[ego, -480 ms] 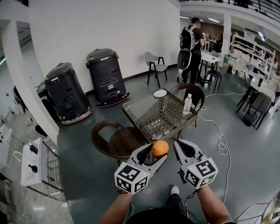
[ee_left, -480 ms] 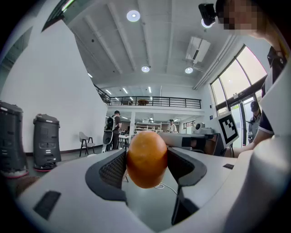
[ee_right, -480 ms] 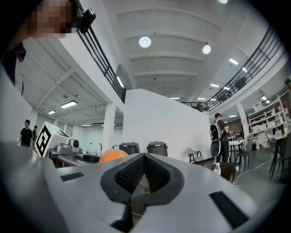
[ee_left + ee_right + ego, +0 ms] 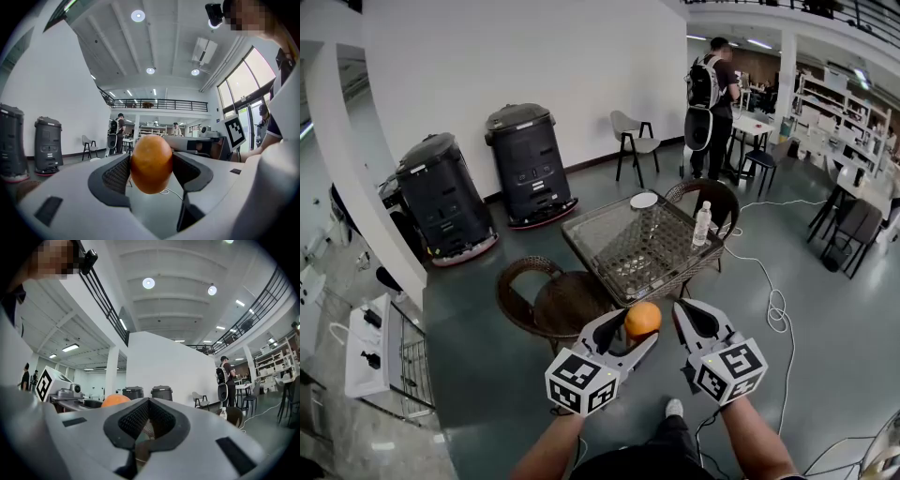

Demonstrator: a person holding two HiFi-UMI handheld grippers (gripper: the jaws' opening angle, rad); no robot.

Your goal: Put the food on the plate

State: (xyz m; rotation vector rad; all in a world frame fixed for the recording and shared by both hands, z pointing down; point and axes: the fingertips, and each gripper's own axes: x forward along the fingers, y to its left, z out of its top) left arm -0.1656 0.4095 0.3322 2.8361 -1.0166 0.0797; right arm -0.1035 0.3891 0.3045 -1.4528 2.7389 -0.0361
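An orange (image 4: 643, 318) is clamped between the jaws of my left gripper (image 4: 636, 330), held in the air in front of me, short of the table. In the left gripper view the orange (image 4: 151, 163) fills the gap between both black pads. My right gripper (image 4: 683, 309) hangs just right of it, shut with nothing between its jaws; its tips (image 4: 148, 401) meet, and the orange (image 4: 115, 400) peeks over its left side. The white plate (image 4: 643, 200) lies at the far edge of the glass-topped wicker table (image 4: 623, 253), far ahead of both grippers.
A water bottle (image 4: 701, 223) stands at the table's right edge. Wicker chairs sit at its near left (image 4: 553, 300) and far right (image 4: 712, 197). Two black wheeled machines (image 4: 525, 164) stand by the wall. A person with a backpack (image 4: 709, 103) stands far back. A white cable (image 4: 769, 300) lies on the floor.
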